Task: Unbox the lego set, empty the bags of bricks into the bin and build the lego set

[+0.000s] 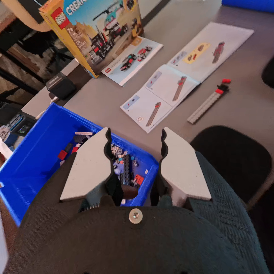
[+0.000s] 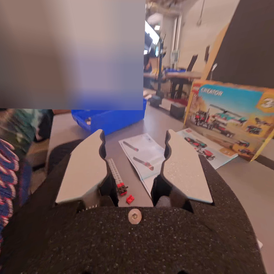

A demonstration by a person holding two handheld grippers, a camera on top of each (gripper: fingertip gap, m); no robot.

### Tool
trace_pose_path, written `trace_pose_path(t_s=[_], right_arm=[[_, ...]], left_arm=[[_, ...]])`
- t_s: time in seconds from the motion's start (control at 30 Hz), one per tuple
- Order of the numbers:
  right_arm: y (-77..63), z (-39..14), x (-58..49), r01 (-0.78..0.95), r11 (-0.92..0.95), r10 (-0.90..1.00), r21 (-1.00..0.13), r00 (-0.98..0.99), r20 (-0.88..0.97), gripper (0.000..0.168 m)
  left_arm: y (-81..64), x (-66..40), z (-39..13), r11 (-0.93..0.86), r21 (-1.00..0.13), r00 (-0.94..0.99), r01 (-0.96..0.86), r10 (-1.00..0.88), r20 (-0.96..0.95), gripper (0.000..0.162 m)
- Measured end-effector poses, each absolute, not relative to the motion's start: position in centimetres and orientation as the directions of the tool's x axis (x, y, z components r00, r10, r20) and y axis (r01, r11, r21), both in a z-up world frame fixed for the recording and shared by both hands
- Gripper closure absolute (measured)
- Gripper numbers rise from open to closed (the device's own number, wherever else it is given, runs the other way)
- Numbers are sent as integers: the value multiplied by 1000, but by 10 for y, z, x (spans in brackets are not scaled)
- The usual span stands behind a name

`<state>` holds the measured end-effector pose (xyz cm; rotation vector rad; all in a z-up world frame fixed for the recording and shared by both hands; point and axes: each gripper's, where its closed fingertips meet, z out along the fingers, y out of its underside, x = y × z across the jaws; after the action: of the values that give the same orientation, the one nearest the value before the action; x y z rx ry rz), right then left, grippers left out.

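Both your grippers, left gripper [image 1: 135, 142] & right gripper [image 2: 134, 142], were wide apart, empty. The grey strip [image 2: 116, 172] looked light, stiff but snap-prone; grab mid-length, not the red end.

The lego box [image 1: 94, 37] is carrying a red logo square and white lettering on its blue front. The closed booklet [image 1: 133, 59] is showing a small red logo, and the black adapter [image 1: 60, 85] is bearing a blurred white label.

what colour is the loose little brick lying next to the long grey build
Red; the small loose brick beside the long grey plate assembly shows best in the right wrist view.
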<state>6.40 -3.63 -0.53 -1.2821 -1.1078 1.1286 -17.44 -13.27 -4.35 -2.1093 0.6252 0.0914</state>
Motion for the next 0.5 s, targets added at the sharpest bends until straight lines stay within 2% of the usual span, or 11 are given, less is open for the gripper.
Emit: trace_pose_path(t_s=[0.13,0.2,0.23,0.27,0.37,0.43,0.5], right_arm=[[-33,-48,21,197,102,994,-975,24,108,83],[-49,-66,12,228,213,973,-950,-132,186,86],[-59,-68,10,182,247,956,-952,-208,208,87],[-68,-64,11,99,238,944,-966,-257,207,95],[-63,-39,22,-150,62,957,-987,-272,102,103],[-44,-41,29,-175,35,974,-984,-213,73,98],[-28,-46,35,-150,86,987,-985,-120,104,93]], left_arm=[[-149,-181,-29,-430,-712,808,-555,-483,-337,96],[-152,-192,-33,-440,-730,830,-524,-457,-320,96],[-152,-200,-35,-449,-741,847,-498,-435,-306,96],[-152,-209,-38,-470,-742,861,-479,-417,-291,96],[-152,-231,-38,-521,-740,896,-426,-353,-268,94],[-151,-240,-34,-502,-771,911,-391,-328,-248,94],[-155,-254,-40,-537,-761,925,-363,-303,-228,94]])
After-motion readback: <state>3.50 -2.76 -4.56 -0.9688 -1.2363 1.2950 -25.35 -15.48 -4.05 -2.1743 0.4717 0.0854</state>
